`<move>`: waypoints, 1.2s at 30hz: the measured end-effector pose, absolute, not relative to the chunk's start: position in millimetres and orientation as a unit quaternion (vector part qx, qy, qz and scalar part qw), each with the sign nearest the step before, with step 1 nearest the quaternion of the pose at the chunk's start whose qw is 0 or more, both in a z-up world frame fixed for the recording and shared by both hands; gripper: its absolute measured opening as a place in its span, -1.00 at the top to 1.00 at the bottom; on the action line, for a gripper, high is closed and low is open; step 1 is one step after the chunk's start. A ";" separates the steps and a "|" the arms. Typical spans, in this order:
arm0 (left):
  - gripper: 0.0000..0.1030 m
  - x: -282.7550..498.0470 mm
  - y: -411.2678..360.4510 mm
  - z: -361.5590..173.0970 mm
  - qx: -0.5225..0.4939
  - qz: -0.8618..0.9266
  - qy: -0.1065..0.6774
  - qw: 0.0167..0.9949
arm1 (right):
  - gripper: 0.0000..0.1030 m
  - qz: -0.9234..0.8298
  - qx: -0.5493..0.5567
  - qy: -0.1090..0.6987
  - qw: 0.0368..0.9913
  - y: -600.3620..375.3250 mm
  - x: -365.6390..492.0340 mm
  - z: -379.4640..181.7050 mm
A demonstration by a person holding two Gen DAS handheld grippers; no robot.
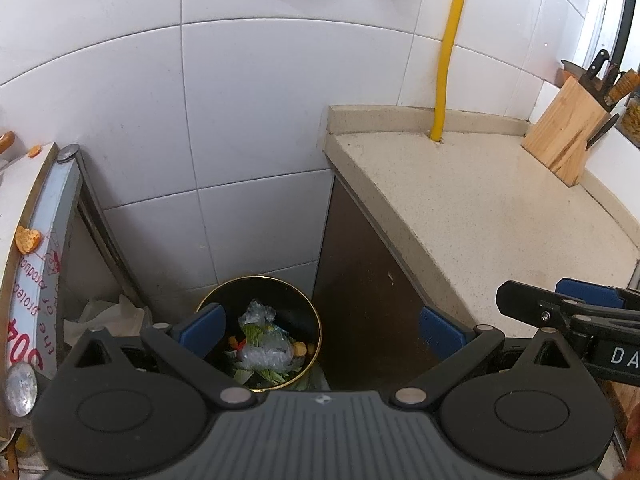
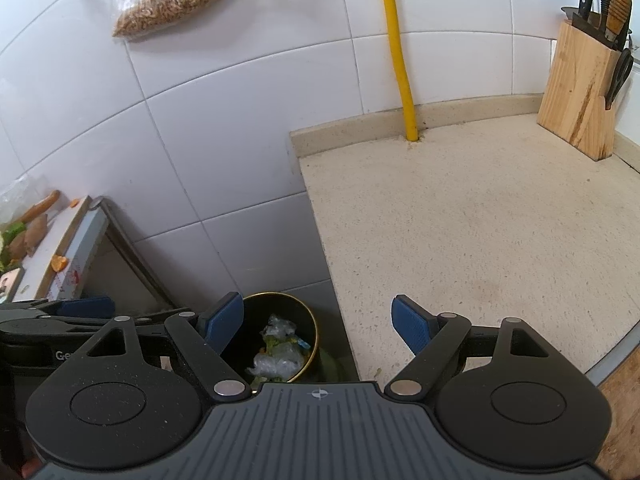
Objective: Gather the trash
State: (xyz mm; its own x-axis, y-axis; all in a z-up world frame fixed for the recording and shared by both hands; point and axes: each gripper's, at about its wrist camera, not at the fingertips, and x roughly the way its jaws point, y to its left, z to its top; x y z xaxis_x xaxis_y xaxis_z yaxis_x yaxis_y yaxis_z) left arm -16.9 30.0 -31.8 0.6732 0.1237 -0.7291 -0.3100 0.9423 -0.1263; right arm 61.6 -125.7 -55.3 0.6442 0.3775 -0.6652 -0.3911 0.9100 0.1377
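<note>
The left gripper [image 1: 322, 330] is hovering with its blue-padded jaws spread wide and nothing between them, pointing down at a round black waste bin with a gold rim [image 1: 316, 322] standing on the floor in the gap between a white tiled wall [image 1: 240, 120] and the dark side of a cabinet [image 1: 360, 280]. Inside the bin, crumpled clear plastic wrap [image 1: 266, 346] is lying on top of green vegetable scraps [image 1: 272, 376] and a few orange bits.

The right gripper [image 2: 318, 326] is hanging just beside the left one, its jaws also standing wide apart and holding nothing, partly over the bin and partly over the edge of the speckled beige stone counter [image 2: 480, 220]. The counter is carrying a light wooden knife block [image 2: 576, 96] with dark-handled knives at its far right corner, and a yellow pipe [image 2: 396, 40] is running down the wall into the counter's back edge.

To the left, pieces of orange peel [image 1: 27, 239] are sitting on the edge of a white board [image 1: 20, 184], well apart from the bin. A clear bag of brown dried food [image 2: 176, 4] is hanging on the wall above.
</note>
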 end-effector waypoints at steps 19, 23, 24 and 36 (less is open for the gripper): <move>-0.92 -15.9 31.1 -33.5 -0.122 0.117 0.392 0.904 | -0.67 0.212 -0.011 0.365 0.906 -126.4 61.6 -54.9; -0.92 -15.1 30.4 -34.3 -0.122 0.115 0.394 0.904 | -0.68 0.210 -0.010 0.366 0.907 -126.9 61.6 -55.1; -0.92 -14.7 30.3 -34.5 -0.121 0.115 0.395 0.904 | -0.68 0.209 -0.010 0.365 0.907 -126.5 61.5 -55.0; -0.92 -9.4 30.2 -36.3 -0.119 0.112 0.400 0.902 | -0.68 0.206 -0.009 0.366 0.908 -125.3 60.8 -54.7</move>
State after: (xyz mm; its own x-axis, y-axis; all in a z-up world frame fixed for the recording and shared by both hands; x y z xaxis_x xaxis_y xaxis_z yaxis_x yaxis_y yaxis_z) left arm -9.4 30.2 -36.3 0.6549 0.1076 -0.7480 -0.2977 0.9465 -0.1246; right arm 60.8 -125.3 -54.7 0.6476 0.3681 -0.6671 -0.3809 0.9147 0.1349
